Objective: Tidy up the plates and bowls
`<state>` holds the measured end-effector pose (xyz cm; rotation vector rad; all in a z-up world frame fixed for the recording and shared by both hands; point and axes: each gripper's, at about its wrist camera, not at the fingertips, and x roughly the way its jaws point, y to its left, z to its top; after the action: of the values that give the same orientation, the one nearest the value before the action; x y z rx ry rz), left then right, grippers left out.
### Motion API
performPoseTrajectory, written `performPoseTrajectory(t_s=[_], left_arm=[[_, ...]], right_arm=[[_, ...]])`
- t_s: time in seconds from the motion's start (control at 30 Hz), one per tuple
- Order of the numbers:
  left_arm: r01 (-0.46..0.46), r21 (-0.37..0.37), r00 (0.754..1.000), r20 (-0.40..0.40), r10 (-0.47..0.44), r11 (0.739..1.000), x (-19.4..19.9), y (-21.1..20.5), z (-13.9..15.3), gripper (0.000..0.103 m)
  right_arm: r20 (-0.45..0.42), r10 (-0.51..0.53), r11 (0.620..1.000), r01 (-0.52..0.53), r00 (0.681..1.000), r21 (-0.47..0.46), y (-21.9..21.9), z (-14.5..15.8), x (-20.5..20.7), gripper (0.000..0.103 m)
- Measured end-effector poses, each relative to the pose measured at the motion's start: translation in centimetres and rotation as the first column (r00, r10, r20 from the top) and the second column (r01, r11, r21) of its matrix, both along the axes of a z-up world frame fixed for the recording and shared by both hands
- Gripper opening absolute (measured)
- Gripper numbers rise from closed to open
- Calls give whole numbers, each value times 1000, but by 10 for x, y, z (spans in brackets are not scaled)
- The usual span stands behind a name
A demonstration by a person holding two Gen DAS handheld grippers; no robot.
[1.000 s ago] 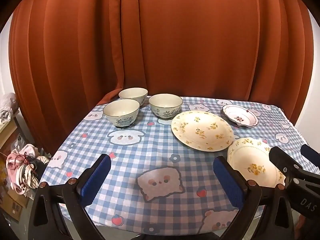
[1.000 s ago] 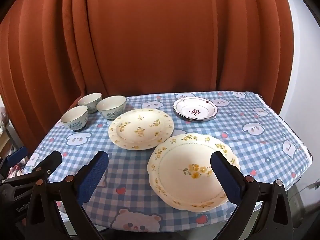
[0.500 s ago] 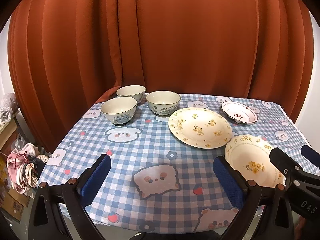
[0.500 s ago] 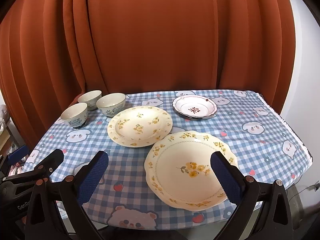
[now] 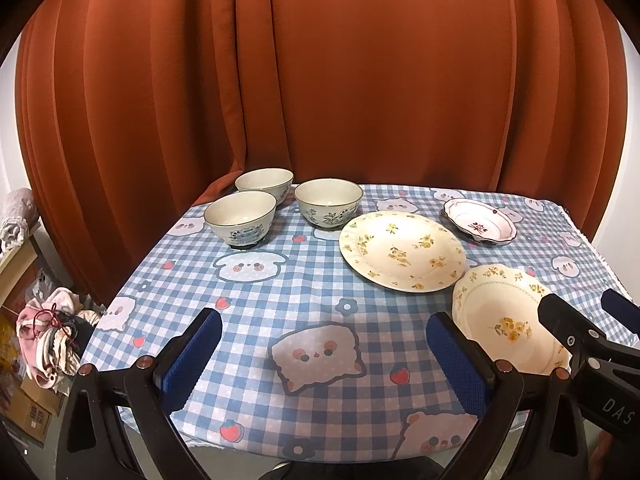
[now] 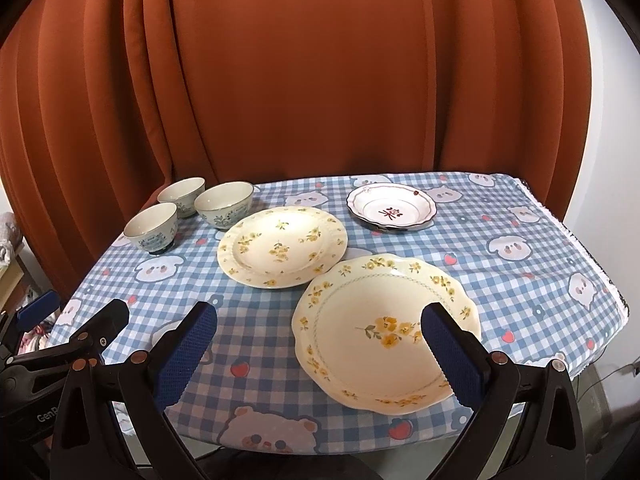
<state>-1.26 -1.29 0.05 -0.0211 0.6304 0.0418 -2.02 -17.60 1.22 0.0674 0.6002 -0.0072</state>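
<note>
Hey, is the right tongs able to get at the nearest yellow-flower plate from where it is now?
Probably yes. The right tongs are open just short of the plate, which lies flat at the table's near edge with nothing on it or in front of it.

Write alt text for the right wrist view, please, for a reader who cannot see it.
The open right gripper hovers above a table's near edge, over a scalloped plate with yellow flowers. Behind it lie a round plate, a red-flowered dish and three bowls at the far left, all on a checked cloth before an orange curtain. The left gripper shows at the lower left.
</note>
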Motion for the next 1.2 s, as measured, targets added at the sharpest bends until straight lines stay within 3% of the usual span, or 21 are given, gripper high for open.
performPoseTrajectory(t_s=[1.2], left_arm=[[8,16,1000,20,-9,1000,-3,-2,1,102]], right_arm=[[-5,-21,1000,21,1000,2,5,4,-1,103]])
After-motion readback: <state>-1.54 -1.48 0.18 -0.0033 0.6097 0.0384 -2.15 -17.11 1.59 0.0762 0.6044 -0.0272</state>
